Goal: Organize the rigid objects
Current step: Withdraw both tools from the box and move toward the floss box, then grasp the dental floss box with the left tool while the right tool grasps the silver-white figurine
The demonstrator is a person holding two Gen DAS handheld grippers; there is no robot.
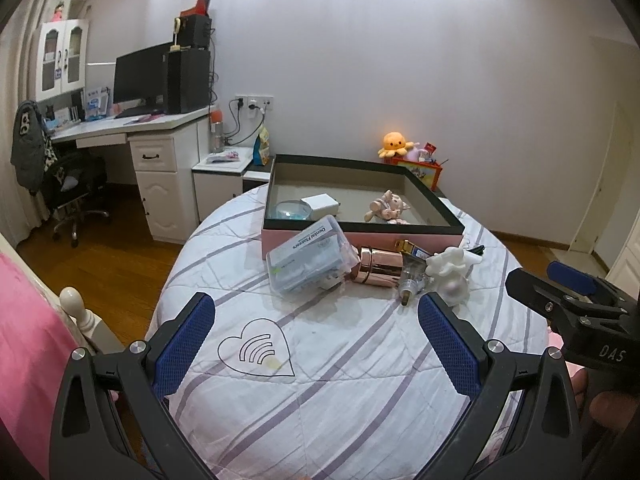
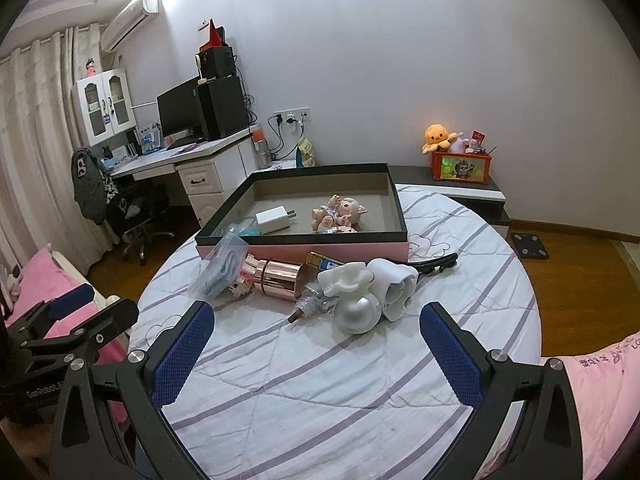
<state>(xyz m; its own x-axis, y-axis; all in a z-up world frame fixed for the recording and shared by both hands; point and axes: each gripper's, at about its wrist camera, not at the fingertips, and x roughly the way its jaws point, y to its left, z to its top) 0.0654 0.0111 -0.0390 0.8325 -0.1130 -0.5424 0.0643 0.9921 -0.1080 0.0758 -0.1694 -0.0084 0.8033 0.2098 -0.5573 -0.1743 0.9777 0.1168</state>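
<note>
— Blue-padded fingers of the left gripper [image 1: 316, 344] frame the near view, jaws spread wide with nothing between them, over the striped bedspread [image 1: 340, 380].

— And the right gripper [image 2: 316, 344]?

— Same: jaws wide, empty, hanging above the cover just short of the clutter.

— Where are the things to sort?

— Heaped on the bedspread in front of the pink box [image 2: 304, 250]. A clear dental flosser case [image 1: 306, 258] lies tilted against the box wall, its long side running toward the box. Beside it the rose-gold cylinder [image 2: 280, 278] lies on its side, long axis running across the bed parallel to the box front. A glass stopper [image 2: 310, 304] points its metal tip toward the camera and leftward. A white ornament with a pearly ball [image 2: 358, 298] touches it on the right.

— Anything in the box?

— A white charger [image 2: 274, 220], prongs pointing right, a pig figurine [image 2: 340, 212] lying on its side, and a round clear lid [image 1: 289, 209] at the near left corner.
</note>
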